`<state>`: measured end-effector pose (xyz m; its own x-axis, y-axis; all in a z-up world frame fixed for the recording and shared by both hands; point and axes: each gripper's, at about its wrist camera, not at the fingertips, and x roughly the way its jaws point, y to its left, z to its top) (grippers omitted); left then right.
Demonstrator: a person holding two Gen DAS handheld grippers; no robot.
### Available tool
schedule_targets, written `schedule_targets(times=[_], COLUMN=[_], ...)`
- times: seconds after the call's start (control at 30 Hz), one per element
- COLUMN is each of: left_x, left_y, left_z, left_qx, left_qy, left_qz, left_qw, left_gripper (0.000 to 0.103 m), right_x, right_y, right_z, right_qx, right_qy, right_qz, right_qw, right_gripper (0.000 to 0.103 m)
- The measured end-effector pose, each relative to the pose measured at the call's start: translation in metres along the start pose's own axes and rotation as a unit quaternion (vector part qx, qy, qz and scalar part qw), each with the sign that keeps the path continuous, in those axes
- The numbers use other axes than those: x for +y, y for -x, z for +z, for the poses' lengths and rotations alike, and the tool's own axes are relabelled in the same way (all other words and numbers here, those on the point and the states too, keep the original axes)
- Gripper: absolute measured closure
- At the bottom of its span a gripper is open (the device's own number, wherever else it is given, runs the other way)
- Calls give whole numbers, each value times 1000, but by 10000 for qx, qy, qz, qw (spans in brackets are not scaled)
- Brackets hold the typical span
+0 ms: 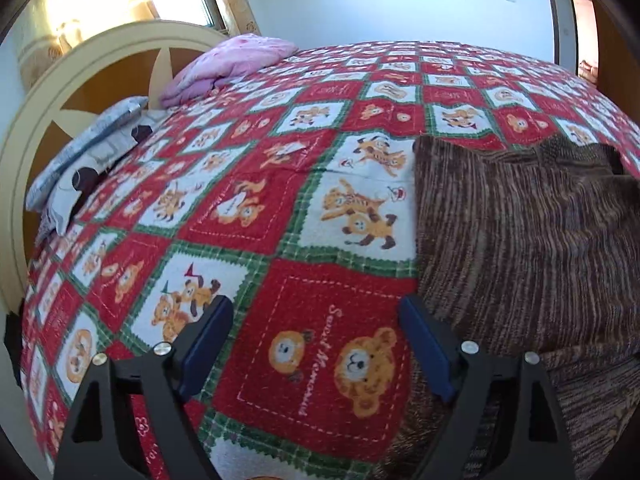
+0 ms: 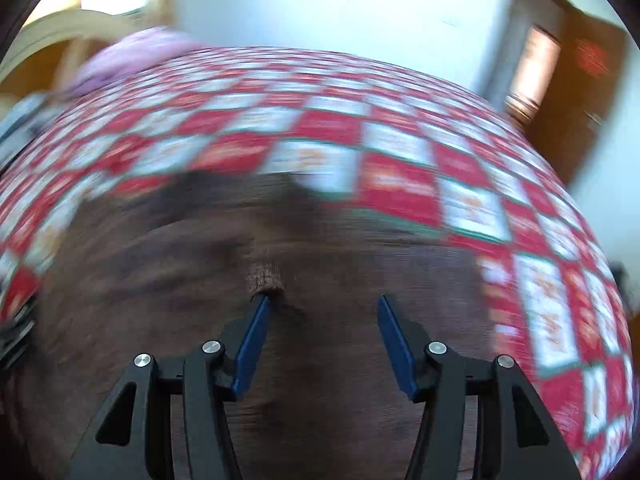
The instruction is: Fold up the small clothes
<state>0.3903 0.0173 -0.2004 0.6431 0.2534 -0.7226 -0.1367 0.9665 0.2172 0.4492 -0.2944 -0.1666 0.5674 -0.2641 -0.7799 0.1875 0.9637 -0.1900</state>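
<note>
Two grippers, both empty right now: your left gripper (image 1: 316,340) hangs wide apart over the blanket (image 1: 280,208), with the brown knit garment (image 1: 520,232) at its 3 o'clock. Your right gripper (image 2: 324,320) is spread too, hovering over that knit. Pinch one edge layer only, then fold slowly.

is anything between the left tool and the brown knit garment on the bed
Nothing visible. The left tool hangs open over the bare quilt, and the brown knit garment lies flat right beside its right-hand finger, edge exposed. Pillows sit far off at the headboard.
</note>
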Motion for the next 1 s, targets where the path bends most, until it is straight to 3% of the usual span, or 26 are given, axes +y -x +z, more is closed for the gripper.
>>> schedule_targets(times=[0.07, 0.17, 0.27, 0.3, 0.37, 0.47, 0.6, 0.7, 0.77, 0.8, 0.87, 1.0], left_x=[0, 5, 15, 18, 19, 17, 22, 24, 27, 29, 35, 36], left_y=[-1, -1, 0, 1, 1, 0, -1, -1, -1, -1, 0, 0], left_z=[0, -1, -5, -7, -9, -8, -10, -11, -11, -12, -14, -14], left_qx=[2, 21, 70, 72, 71, 85, 64, 42, 27, 7, -66, -109], left_qy=[21, 153, 376, 440, 482, 447, 570, 605, 671, 725, 871, 937], left_qz=[-23, -158, -383, -447, -502, -478, -610, -678, -781, -848, -1004, -1163], left_qw=[10000, 9998, 9985, 9980, 9975, 9978, 9965, 9958, 9947, 9938, 9911, 9887], left_gripper=[14, 14, 14, 14, 14, 13, 13, 13, 12, 11, 11, 8], right_x=[-17, -18, 28, 54, 97, 153, 224, 253, 262, 267, 271, 287], right_y=[3, 24, 40, 44, 48, 43, 12, -8, -25, -27, -21, -14], right_z=[4, 9, 22, 28, 37, 45, 56, 56, 54, 51, 48, 46], right_qx=[7, -278, -388, -322, -302, -216, 16, 201, 413, 340, 170, -28], right_qy=[-157, -160, 396, 703, 1124, 1496, 1901, 2243, 2389, 2518, 2655, 2842], right_qz=[2, 414, 1539, 2056, 2599, 2986, 2890, 2665, 2539, 2425, 2455, 2515], right_qw=[9999, 9986, 9865, 9756, 9586, 9423, 9383, 9372, 9364, 9363, 9322, 9252], right_gripper=[46, 46, 46, 46, 46, 46, 47, 48, 67, 89, 99, 100])
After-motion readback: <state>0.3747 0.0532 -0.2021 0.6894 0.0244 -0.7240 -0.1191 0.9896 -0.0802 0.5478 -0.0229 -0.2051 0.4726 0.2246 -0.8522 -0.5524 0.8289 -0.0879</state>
